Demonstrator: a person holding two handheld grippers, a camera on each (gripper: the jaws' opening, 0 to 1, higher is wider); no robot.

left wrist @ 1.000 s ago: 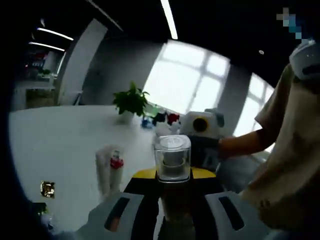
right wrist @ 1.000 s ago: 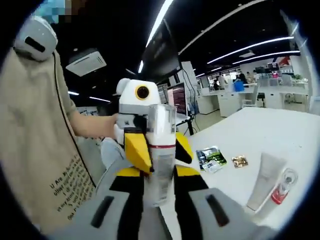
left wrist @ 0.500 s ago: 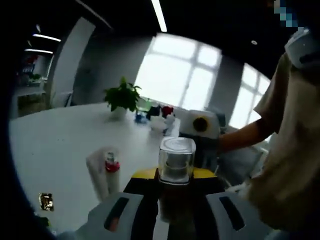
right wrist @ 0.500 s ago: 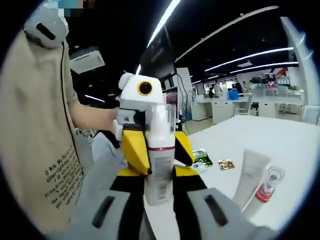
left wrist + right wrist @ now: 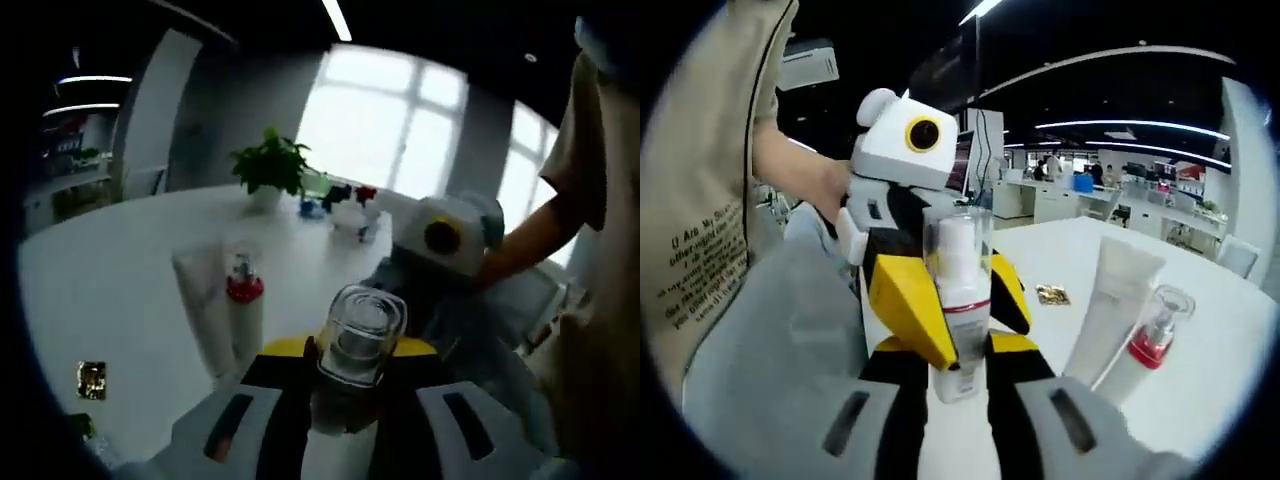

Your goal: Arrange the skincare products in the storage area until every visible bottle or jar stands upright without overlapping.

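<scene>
A white bottle (image 5: pixel 958 300) with a clear cap and a red band stands upright between the jaws of my right gripper (image 5: pixel 960 350), which is shut on it. Facing it, the left gripper (image 5: pixel 902 150), held by a hand, has its yellow jaws on either side of the same bottle. In the left gripper view the clear-capped bottle (image 5: pixel 360 345) tilts towards the camera, with my left gripper (image 5: pixel 352 352) shut on it and the right gripper (image 5: pixel 440 235) just behind. A white tube (image 5: pixel 1108 305) (image 5: pixel 200 300) and a red-collared pump bottle (image 5: pixel 1150 340) (image 5: pixel 243 300) lie side by side on the white table (image 5: pixel 120 290).
A small gold packet (image 5: pixel 92 378) (image 5: pixel 1052 294) lies on the table. A potted plant (image 5: pixel 272 165) and several small coloured items (image 5: pixel 340 197) stand at the far edge. A person in a beige shirt (image 5: pixel 700 200) stands close beside the grippers. Desks (image 5: pixel 1090 195) line the room behind.
Both cameras have dropped and swung, so the tube and pump bottle look nearer. In the left gripper view the held bottle now tilts towards the camera. Both grips are unchanged.
</scene>
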